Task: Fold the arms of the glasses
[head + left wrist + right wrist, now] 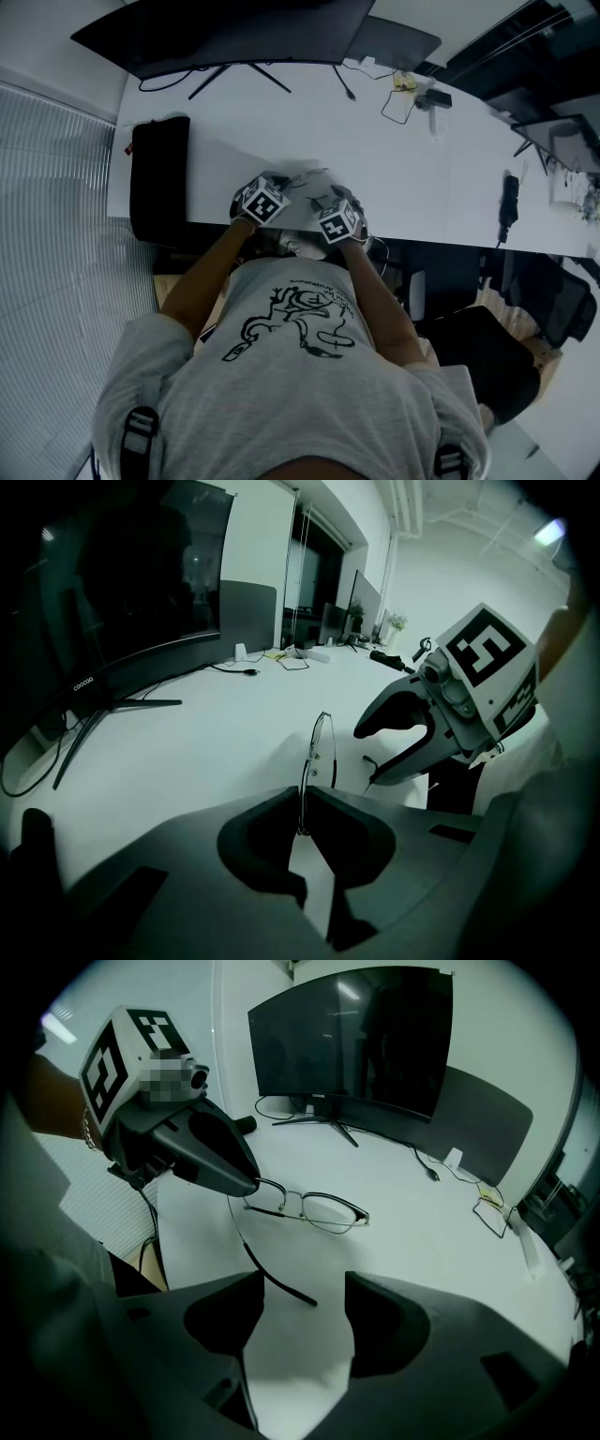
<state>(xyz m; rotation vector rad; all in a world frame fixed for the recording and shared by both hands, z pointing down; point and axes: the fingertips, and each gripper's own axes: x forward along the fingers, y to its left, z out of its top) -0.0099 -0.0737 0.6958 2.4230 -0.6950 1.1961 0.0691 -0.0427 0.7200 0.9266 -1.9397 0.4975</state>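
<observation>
L hand-held gripper (302,829) grips glasses (323,1211), prob. by rim.

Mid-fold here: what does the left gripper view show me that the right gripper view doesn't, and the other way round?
Left gripper view only: the left gripper shut on the glasses, seen edge-on.
Right gripper view only: the right gripper with jaws apart, the unfolded arm ending in the gap, untouched; both lenses face-on.
Both: glasses, monitor, white desk, and the opposite gripper.
</observation>
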